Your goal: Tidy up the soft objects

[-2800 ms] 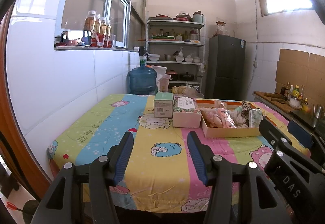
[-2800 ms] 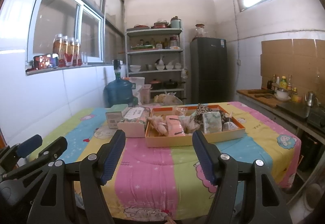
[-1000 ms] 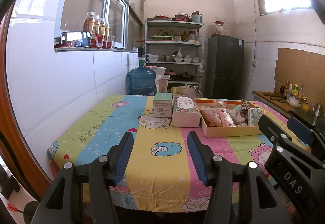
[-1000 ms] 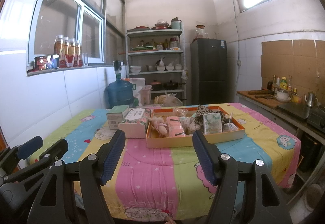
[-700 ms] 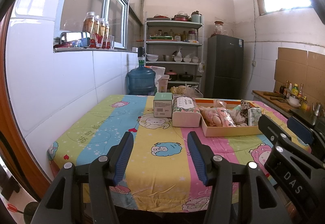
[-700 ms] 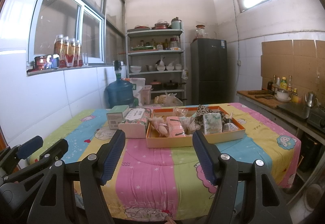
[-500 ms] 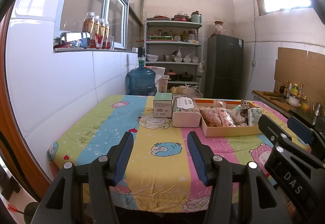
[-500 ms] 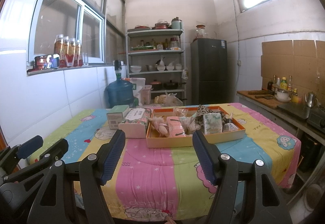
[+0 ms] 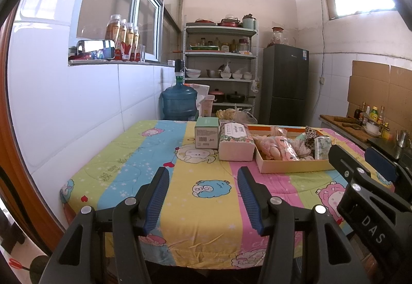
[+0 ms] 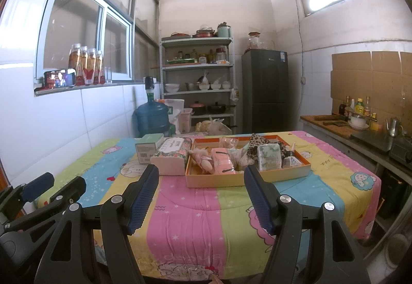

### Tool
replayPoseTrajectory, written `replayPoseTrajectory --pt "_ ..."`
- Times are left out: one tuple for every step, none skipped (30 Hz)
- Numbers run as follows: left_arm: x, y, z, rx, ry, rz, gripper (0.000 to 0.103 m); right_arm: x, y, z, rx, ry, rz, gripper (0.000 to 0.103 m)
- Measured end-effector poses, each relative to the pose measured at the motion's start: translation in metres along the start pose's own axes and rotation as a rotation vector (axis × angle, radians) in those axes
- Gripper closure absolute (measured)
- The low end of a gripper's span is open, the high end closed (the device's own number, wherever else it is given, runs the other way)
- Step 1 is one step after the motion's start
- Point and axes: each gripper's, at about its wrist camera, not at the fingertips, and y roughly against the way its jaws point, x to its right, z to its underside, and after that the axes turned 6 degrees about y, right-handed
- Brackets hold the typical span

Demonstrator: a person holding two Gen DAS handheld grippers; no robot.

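Observation:
An orange-rimmed cardboard tray (image 10: 213, 180) sits on the table and holds several soft things: a pink plush toy (image 10: 203, 157), a pink folded cloth (image 10: 223, 160), a leopard-print cloth (image 10: 255, 144) and a green-patterned tissue pack (image 10: 269, 156). The tray also shows in the left wrist view (image 9: 291, 168). A floral tissue pack (image 9: 234, 143) and a green box (image 9: 206, 133) stand left of it. My left gripper (image 9: 202, 195) and right gripper (image 10: 199, 192) are both open and empty, held over the table's near edge, well short of the tray.
The table wears a striped cartoon quilt (image 10: 200, 209). A blue water jug (image 10: 152, 117), a shelf rack (image 10: 197, 83) and a dark fridge (image 10: 265, 90) stand behind it. A counter with bottles (image 10: 355, 110) runs along the right wall, a tiled wall on the left.
Both views have risen very slightly over the table. The grippers stay open and nothing on the table has moved.

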Motion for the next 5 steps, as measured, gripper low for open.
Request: replayPoseTrajectory --pt "0.0002 0.001 0.0006 0.005 -0.002 -0.001 0.048 -0.0002 0.0004 0.0003 0.0 0.0 0.0 0.032" --pt "-0.0004 0.0013 0.0004 0.008 -0.004 -0.001 0.048 0.0 0.0001 0.0001 -0.001 0.0 -0.001 0.032" --pt "-0.0011 0.0015 0.0003 0.01 -0.005 -0.002 0.046 -0.0003 0.0004 0.0004 0.0 0.0 -0.001 0.032" --pt "-0.0017 0.0017 0.0003 0.01 -0.003 -0.001 0.043 -0.0003 0.0004 0.0004 0.0 0.0 -0.001 0.032" --pt "-0.0027 0.0017 0.0001 0.01 0.001 -0.001 0.041 0.0 0.0001 0.0002 -0.001 0.0 -0.001 0.032"
